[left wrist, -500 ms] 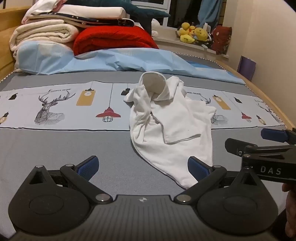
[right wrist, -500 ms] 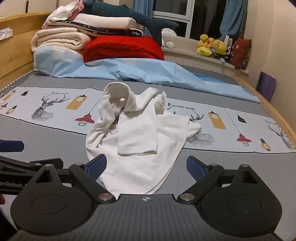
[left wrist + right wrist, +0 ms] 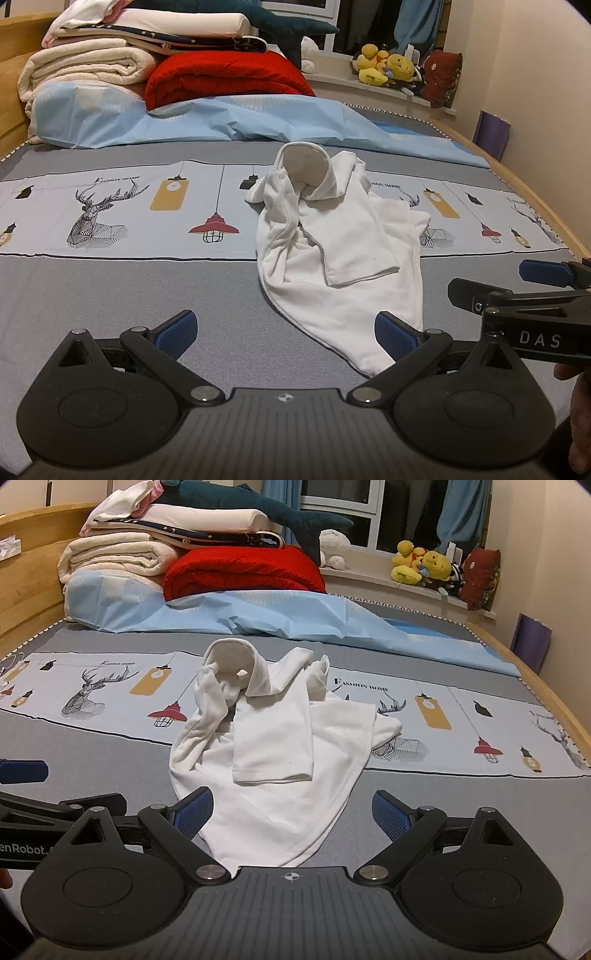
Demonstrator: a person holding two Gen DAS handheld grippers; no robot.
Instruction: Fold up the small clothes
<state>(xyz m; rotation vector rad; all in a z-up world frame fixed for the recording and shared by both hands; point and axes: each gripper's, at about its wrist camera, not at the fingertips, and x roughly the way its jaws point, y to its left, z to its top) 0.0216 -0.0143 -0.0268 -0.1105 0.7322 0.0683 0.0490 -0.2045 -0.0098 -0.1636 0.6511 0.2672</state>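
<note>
White polo shirt (image 3: pixel 273 746) lies crumpled; our left gripper (image 3: pixel 286 330) and right gripper (image 3: pixel 291 810) spread empty, so we should pinch hem corners first.

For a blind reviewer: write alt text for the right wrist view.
A crumpled white collared shirt lies on a grey printed bedspread, just beyond the open right gripper, which holds nothing. Folded blankets and plush toys sit at the far end.

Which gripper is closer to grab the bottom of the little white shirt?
Probably the right gripper: the white shirt has its bottom hem lying between its open fingers. The left gripper is open too, but only its right finger reaches the hem's tip.
</note>
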